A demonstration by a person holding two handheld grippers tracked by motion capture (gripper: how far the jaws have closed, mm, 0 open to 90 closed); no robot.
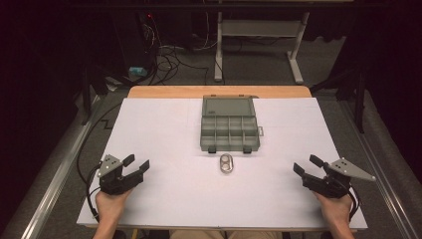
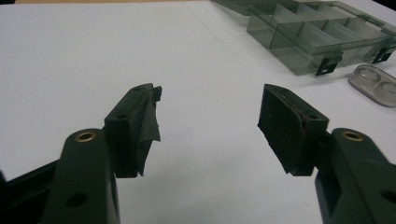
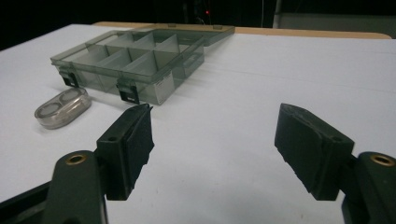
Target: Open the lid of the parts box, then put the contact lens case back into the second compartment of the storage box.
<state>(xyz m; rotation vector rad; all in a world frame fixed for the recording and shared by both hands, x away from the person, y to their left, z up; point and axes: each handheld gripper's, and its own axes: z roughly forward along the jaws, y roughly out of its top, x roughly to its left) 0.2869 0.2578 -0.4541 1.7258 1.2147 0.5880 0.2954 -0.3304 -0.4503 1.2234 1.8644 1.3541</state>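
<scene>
Both grippers, left (image 1: pixel 139 164) and right (image 1: pixel 302 165), wide apart and empty, approach stage; small clear oval plastic case (image 1: pixel 228 163) lies just before the open grey compartment box (image 1: pixel 230 125), next needs a reach inward

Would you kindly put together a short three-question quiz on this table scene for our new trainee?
1. True or false: the lid of the compartment box is shut.
2. What lies on the white table cover just in front of the box, on the person's side? A) a pair of scissors B) a small clear oval case C) a roll of tape
3. Fill in: the left gripper and the right gripper both have their jaws ____, with nothing between them.

Key:
1. False; the lid lies folded back on the far side.
2. B; the small clear oval case sits apart from the box.
3. open
</scene>
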